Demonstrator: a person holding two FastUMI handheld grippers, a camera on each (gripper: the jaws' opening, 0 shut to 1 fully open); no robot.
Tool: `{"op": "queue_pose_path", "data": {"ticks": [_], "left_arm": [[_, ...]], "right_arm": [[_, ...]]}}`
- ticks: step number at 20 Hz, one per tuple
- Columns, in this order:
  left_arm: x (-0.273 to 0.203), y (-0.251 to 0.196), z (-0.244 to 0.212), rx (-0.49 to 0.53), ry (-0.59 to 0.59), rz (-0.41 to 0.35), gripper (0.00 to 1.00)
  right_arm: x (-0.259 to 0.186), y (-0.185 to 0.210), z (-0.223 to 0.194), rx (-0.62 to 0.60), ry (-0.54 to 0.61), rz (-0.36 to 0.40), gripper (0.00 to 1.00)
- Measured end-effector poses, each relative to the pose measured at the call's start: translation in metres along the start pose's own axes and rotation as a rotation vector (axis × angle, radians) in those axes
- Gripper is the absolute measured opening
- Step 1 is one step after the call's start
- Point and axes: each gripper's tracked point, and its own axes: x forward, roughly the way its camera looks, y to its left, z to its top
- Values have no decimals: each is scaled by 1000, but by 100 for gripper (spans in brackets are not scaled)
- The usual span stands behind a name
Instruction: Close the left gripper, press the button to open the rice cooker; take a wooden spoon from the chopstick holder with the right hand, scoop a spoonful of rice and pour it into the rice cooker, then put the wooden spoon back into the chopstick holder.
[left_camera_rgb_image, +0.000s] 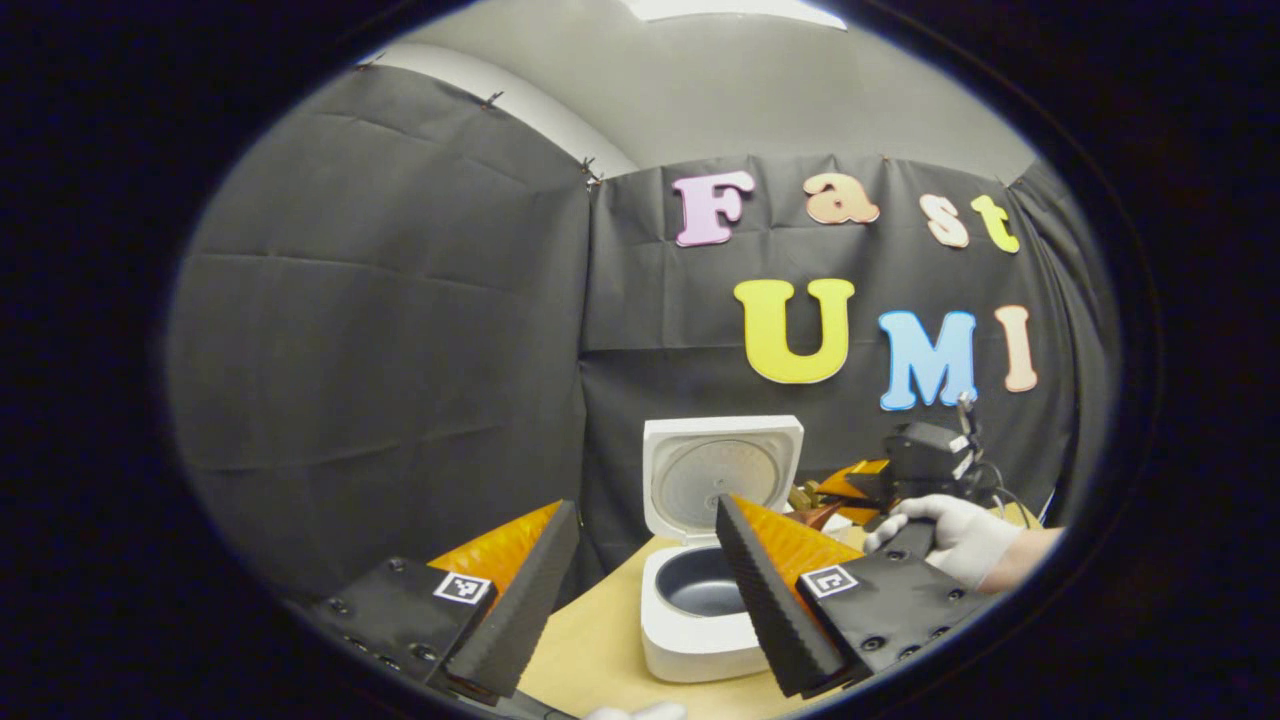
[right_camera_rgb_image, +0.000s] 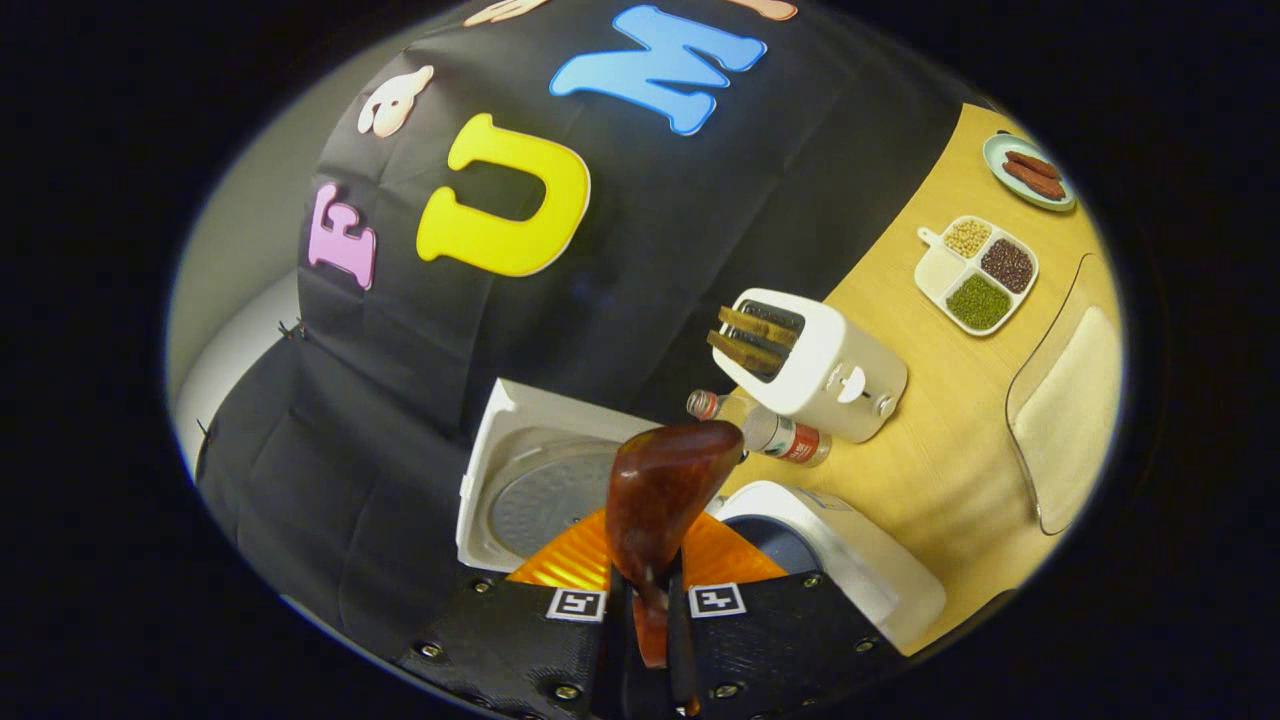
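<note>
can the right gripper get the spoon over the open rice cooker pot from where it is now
Probably yes. The right gripper holds the wooden spoon right beside the rice cooker, whose lid stands open, and nothing sits between the spoon and the pot.

I count one rice cooker (right_camera_rgb_image: 800, 560), lid up, and beside it one white toaster (right_camera_rgb_image: 815, 365) holding two slices of toast (right_camera_rgb_image: 750, 335). Between the rice cooker and the toaster lie two small bottles (right_camera_rgb_image: 770, 425), and one wooden spoon (right_camera_rgb_image: 660, 495) sits in front of the cooker's raised lid. Farther from the rice cooker, past the toaster, I count one divided dish (right_camera_rgb_image: 975, 275) with three filled compartments, one small plate (right_camera_rgb_image: 1030, 172) carrying two sausages, and one clear container (right_camera_rgb_image: 1065, 400).
</note>
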Motion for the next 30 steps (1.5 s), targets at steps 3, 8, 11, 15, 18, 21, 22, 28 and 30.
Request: {"op": "queue_pose_path", "data": {"ticks": [3, 8, 11, 15, 18, 21, 22, 28, 30], "left_arm": [[0, 9, -5, -1, 18, 22, 100], [-3, 23, -21, 25, 47, 60, 100], [-5, 27, -20, 38, 43, 67, 100], [-7, 30, -21, 49, 40, 77, 100], [-9, 31, -26, 57, 49, 78, 100], [-10, 29, -27, 63, 52, 76, 100], [-11, 28, -27, 67, 51, 77, 100], [-9, 25, -21, 83, 33, 70, 100], [-11, 24, -21, 89, 32, 69, 100]], "right_arm": [[15, -10, -18, -89, 7, -40, 16], [26, -18, -22, -323, -37, -95, 16], [29, -14, -26, -467, -53, -116, 16], [31, -8, -26, -700, -91, -144, 16], [29, 1, -29, -866, -125, -142, 16], [24, 13, -31, -1057, -171, -141, 16], [23, 17, -33, -1125, -186, -142, 16], [19, 39, -51, -1388, -235, -60, 16], [17, 43, -57, -1443, -239, -47, 16]]}}
